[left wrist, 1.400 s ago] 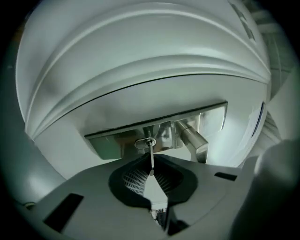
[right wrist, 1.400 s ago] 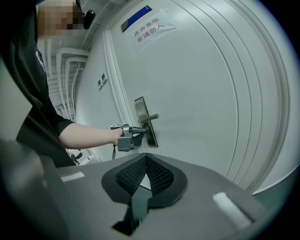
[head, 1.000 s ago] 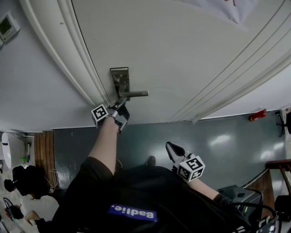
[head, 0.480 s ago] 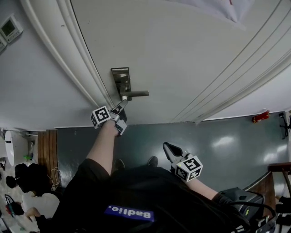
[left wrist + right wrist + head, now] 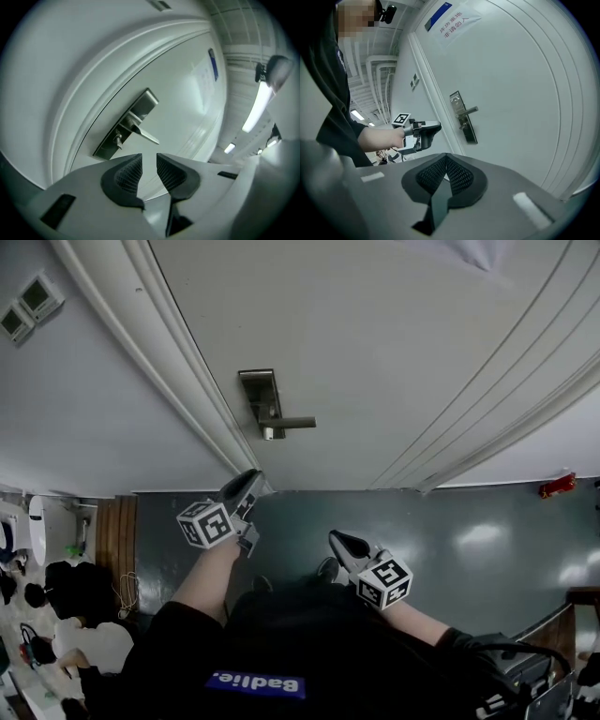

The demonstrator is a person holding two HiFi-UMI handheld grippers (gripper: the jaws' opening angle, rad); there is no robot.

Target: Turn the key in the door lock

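Observation:
A steel lock plate [image 5: 260, 397] with a lever handle [image 5: 289, 424] sits on the white door [image 5: 394, 343]. A small key [image 5: 118, 139] sticks out of the plate [image 5: 125, 123] below the lever [image 5: 146, 136]. My left gripper [image 5: 251, 480] hangs clear of the lock, short of the door. Its jaws [image 5: 149, 157] are opening, with a narrow gap and nothing between them. My right gripper [image 5: 337, 540] stays lower, near my body, and its jaws [image 5: 446, 158] are shut on nothing. The right gripper view shows the left gripper [image 5: 423, 133] facing the plate [image 5: 464, 118].
The door frame mouldings [image 5: 169, 362] run beside the lock's left edge. Wall control panels [image 5: 30, 306] are at the upper left. A red object [image 5: 558, 487] lies on the grey floor to the right. A printed notice [image 5: 452, 21] hangs high on the door.
The left gripper was at the key under the lever. It has let go, pulled back from the door, rolled, and its jaws have parted. The right gripper has barely shifted.

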